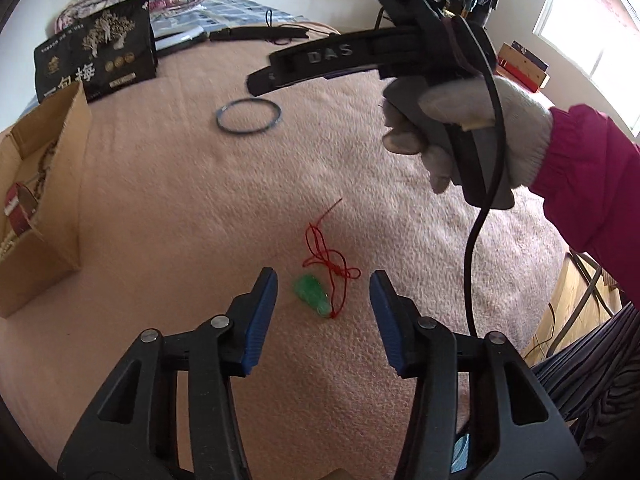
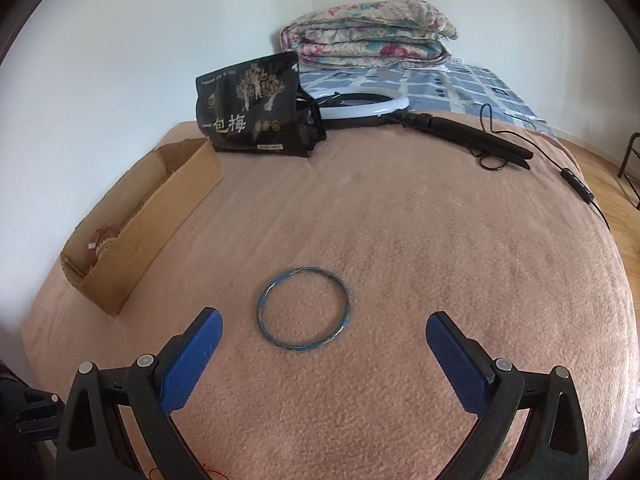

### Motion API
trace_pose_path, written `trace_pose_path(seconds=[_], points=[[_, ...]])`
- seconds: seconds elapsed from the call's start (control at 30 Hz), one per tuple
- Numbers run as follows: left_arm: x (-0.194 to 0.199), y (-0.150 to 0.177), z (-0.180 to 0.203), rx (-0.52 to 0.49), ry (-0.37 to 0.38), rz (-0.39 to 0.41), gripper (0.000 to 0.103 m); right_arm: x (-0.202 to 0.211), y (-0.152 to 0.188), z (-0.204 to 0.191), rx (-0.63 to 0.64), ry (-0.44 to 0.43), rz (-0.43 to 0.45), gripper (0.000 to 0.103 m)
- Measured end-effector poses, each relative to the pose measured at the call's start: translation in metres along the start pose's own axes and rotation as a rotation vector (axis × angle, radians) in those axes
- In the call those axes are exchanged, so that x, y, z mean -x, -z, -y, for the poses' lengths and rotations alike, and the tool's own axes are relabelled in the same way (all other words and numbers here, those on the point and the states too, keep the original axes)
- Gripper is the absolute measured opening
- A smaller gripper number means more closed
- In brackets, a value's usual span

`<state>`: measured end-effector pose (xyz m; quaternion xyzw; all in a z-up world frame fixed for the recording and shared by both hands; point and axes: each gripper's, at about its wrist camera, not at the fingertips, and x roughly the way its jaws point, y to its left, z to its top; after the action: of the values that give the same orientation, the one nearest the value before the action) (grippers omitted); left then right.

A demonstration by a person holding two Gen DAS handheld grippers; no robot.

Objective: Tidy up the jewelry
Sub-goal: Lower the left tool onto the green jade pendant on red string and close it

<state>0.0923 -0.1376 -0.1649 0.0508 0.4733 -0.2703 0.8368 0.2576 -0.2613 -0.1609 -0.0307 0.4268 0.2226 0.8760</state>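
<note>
Pendant (image 1: pixel 312 295) lies untouched between my spread left fingers (image 1: pixel 262 300); bangle (image 2: pixel 304 308) before my released right fingers (image 2: pixel 452 356), bare blanket (image 2: pixel 440 240) around.

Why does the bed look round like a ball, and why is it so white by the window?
Left wrist view: the fisheye lens bends the pink blanket into a dome, and daylight washes out the window. Right wrist view: the same bulge, dark corners, and the blue bangle looks fairly sharp in soft, even light.

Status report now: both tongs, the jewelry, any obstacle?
Left tongs open around green pendant. Right tongs open near blue bangle. No obstacle.
</note>
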Motion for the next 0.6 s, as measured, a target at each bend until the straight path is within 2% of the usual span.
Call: trace_pose_path(seconds=[0.07, 0.13, 0.53, 0.57, 0.6], points=[[-0.004, 0.002, 0.0, -0.001, 0.002, -0.01, 0.049, -0.011, 0.0, -0.006, 0.029, 0.001, -0.028, 0.103], [-0.008, 0.003, 0.0, -0.006, 0.0, -0.023, 0.041, -0.02, 0.0, -0.011, 0.057, 0.012, -0.046, 0.103], [-0.027, 0.002, -0.006, -0.001, -0.007, -0.058, 0.041, -0.057, -0.003, -0.016, 0.114, 0.056, -0.089, 0.102], [-0.029, 0.001, -0.008, -0.006, -0.009, -0.059, 0.04, -0.059, -0.004, -0.017, 0.118, 0.055, -0.09, 0.102], [-0.03, 0.001, -0.007, -0.011, -0.019, -0.058, 0.035, -0.06, -0.004, -0.018, 0.121, 0.056, -0.091, 0.102]])
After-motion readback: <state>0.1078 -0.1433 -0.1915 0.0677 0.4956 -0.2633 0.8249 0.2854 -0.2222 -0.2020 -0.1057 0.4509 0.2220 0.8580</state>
